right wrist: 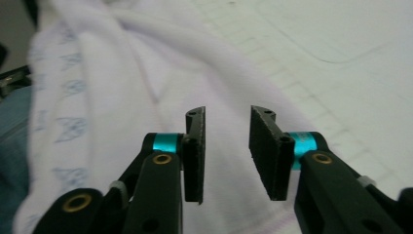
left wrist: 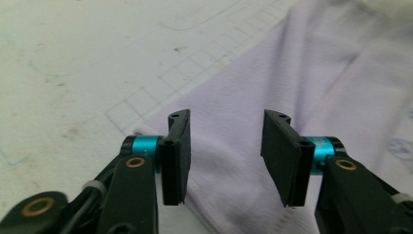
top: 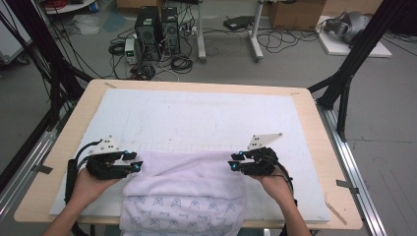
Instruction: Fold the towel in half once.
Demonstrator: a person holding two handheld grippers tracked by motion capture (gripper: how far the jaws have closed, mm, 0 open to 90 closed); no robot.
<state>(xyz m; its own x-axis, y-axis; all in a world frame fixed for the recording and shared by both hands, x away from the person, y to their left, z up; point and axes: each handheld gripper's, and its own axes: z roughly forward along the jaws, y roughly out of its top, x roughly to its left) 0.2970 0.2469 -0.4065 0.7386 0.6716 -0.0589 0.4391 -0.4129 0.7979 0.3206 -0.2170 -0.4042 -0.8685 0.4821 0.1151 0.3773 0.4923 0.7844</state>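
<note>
A pale lilac towel (top: 184,189) with a small blue print lies folded at the near middle of the white mat (top: 196,118) and hangs over the table's front edge. My left gripper (top: 139,166) hovers at the towel's far left corner, and my right gripper (top: 231,165) at its far right corner. In the left gripper view the left gripper (left wrist: 225,156) stands open above the towel (left wrist: 311,97), with nothing pinched between its pads. In the right gripper view the right gripper (right wrist: 227,153) is open too, over the towel (right wrist: 122,97), its pads apart from the cloth.
The mat covers a wooden table (top: 314,128) and carries faint drawn outlines and a grid. Black frame posts (top: 354,59) stand at both sides. Computers (top: 157,29) and cables lie on the floor behind.
</note>
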